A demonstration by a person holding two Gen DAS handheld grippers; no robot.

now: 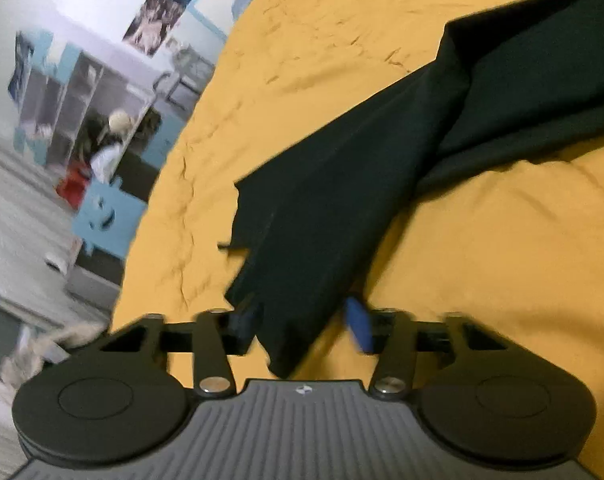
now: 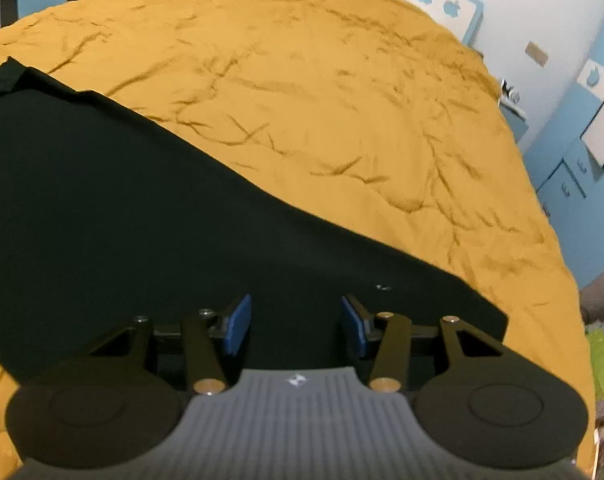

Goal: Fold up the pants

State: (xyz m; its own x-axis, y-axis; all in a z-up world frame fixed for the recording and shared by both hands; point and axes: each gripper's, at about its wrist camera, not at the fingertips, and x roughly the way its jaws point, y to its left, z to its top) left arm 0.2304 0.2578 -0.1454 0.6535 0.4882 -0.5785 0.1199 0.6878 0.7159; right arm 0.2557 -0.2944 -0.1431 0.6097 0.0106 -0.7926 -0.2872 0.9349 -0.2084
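Black fabric pants lay spread across a wrinkled mustard-yellow bedspread. In the left wrist view, one pant leg ran from two o'clock down to six o'clock, its hem end lying between the blue-padded fingers of the left gripper; blur hid whether the pads pressed the cloth. In the right wrist view, the pants filled the nine o'clock side, and the right gripper hovered over them, jaws parted, grasping nothing.
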